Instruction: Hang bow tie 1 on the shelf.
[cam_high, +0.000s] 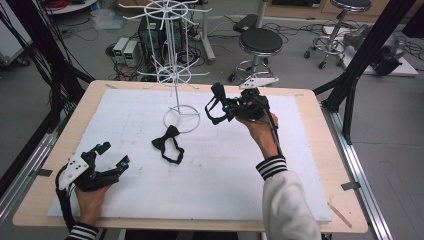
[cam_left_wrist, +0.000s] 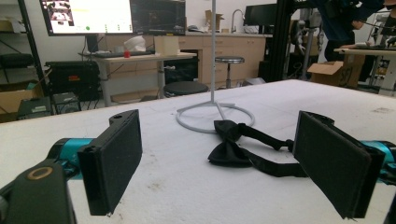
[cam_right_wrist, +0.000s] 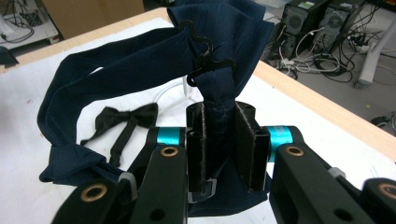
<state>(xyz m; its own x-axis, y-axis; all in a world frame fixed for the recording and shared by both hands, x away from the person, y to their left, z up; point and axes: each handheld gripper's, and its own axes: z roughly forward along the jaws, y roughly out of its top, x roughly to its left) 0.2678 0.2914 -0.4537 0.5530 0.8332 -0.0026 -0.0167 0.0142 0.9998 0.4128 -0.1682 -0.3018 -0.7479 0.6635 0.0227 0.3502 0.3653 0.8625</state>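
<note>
White padding covers a pale wooden table in a workshop; beyond its far edge lie tangled cables, computer boxes and two round black stools on a grey floor; the left gripper view shows desks, a lit monitor and cabinets behind. A white wire display stand rises from a ring base at the far middle of the padding; its arms spread at two levels. A black bow tie lies flat just in front of the ring base; its long axis runs diagonally, bow end toward the stand, strap trailing toward the near side. The left gripper rests low at the near left corner, held in a hand; its jaws stand wide apart with nothing between them, aimed toward the black bow tie and the stand. The right gripper is raised near the stand's right side; its jaws are closed narrowly on a navy bow tie; the bow stands upright above the jaws with a small dark hook at its front, and its strap loops down to the left.
</note>
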